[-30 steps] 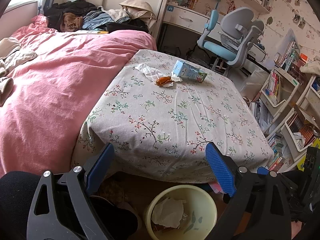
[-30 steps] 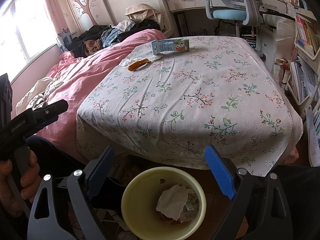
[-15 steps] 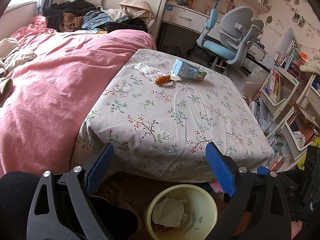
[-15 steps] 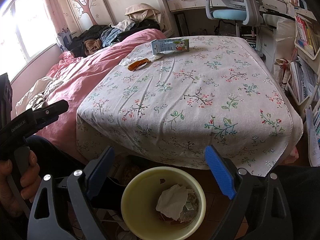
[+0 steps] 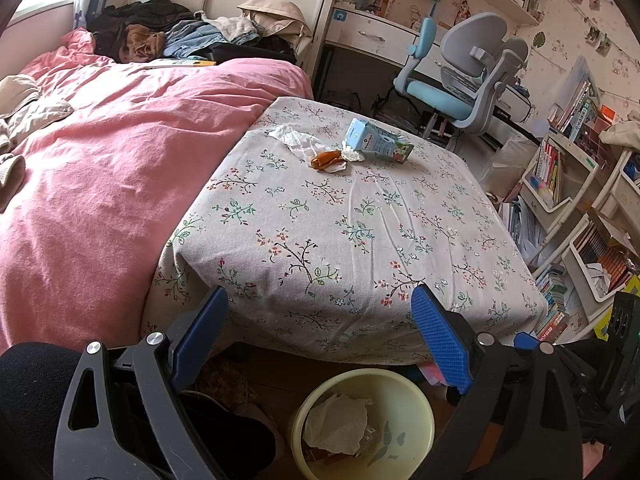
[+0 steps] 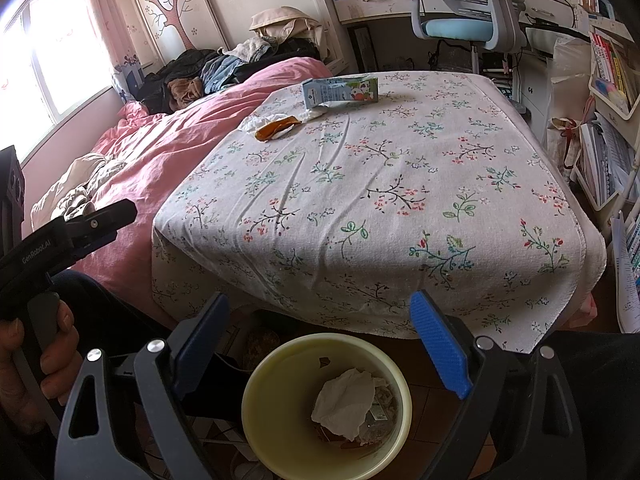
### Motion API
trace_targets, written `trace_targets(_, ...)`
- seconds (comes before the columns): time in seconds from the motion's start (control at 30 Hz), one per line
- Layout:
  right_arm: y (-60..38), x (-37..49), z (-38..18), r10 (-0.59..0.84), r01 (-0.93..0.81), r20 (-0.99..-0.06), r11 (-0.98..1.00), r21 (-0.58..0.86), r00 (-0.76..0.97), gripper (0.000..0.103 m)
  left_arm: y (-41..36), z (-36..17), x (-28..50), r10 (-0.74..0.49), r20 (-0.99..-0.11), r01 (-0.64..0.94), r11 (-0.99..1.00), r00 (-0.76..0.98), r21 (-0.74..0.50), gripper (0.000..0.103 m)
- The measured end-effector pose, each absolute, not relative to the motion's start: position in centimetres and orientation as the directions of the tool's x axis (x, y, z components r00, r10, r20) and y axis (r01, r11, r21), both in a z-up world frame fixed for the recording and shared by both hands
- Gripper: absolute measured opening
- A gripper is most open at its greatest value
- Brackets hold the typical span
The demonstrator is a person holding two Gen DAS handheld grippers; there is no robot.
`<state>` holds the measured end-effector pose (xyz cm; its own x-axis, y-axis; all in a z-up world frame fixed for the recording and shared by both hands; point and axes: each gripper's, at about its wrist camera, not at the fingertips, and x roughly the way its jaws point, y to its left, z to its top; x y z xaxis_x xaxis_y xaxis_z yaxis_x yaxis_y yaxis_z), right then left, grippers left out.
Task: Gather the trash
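Both your grippers hang over the yellow bin [image 6: 326,404] on the floor, jaws wide and empty: the left gripper [image 5: 320,344] and the right gripper [image 6: 320,340]. The trash lies at the table's [image 6: 400,208] far end: a blue carton [image 6: 340,90] on its side, an orange wrapper [image 6: 276,128] and crumpled white paper [image 5: 294,140] just beside it. Likely next: reach across the bare cloth, which gives open room. Lift above the near table edge first; the pink bed [image 5: 100,160] touches the table's left side.

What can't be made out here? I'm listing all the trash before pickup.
- Bin contents: both views show only the top tissue; it covers what lies beneath.
- Orange wrapper: too small in both views to identify.
- Floor beneath the table: hidden by the tablecloth.
- Carton print: too small to read.
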<state>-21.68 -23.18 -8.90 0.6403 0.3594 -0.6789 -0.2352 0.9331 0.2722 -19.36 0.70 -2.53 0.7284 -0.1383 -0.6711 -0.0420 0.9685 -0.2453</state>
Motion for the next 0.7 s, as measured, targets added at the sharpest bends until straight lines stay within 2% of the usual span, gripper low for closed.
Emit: trace_targets(0.7,-23.23,-21.56,-9.00,0.357,-0.235,-0.677,0.934,0.270,0.643,0.088,0.76,-2.54,-19.34,-0.139,-0.671,-0.044,0.968,0.728,-0.248,0.089)
